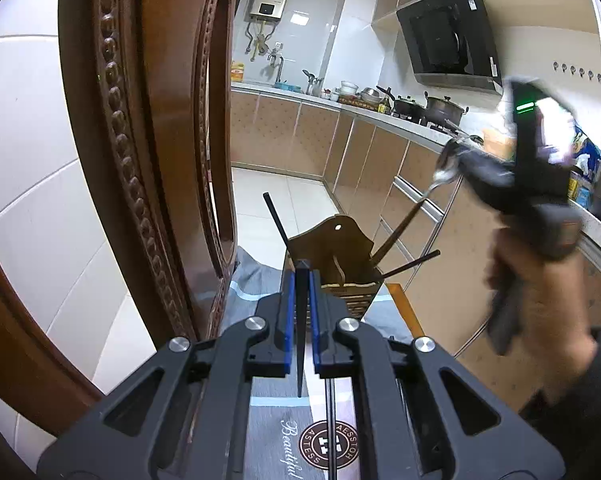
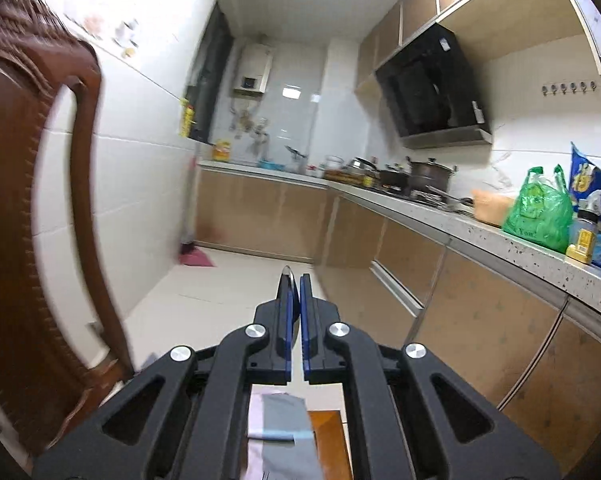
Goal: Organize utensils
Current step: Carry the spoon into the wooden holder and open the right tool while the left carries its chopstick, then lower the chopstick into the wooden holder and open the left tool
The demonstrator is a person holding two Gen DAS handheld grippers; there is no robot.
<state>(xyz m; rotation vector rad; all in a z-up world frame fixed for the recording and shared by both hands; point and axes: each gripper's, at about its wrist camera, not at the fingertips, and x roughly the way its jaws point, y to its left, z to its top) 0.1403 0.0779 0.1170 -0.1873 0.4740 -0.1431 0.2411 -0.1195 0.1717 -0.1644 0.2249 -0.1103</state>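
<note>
Your left gripper (image 1: 301, 276) is clamped on a black chopstick (image 1: 300, 328), long axis running along the fingers, its far end aimed at the holder (image 1: 332, 256) just ahead; the near end tapers back toward the camera. Your right gripper (image 2: 295, 284) is closed on a spoon (image 1: 446, 170); in the left view its bowl sits up at the fingers and the dark handle slants down-left, with the tip at or inside the holder's right rim; blur hides which. The holder already carries some sticks: one (image 1: 275, 218) leaning up-left, another (image 1: 412, 263) jutting right; so you're partway through. Still to go, as I judge it: the spoon, the gripped chopstick, and one more chopstick (image 1: 331, 420) lying on the cloth (image 1: 276, 436) below, pointing toward the holder.
</note>
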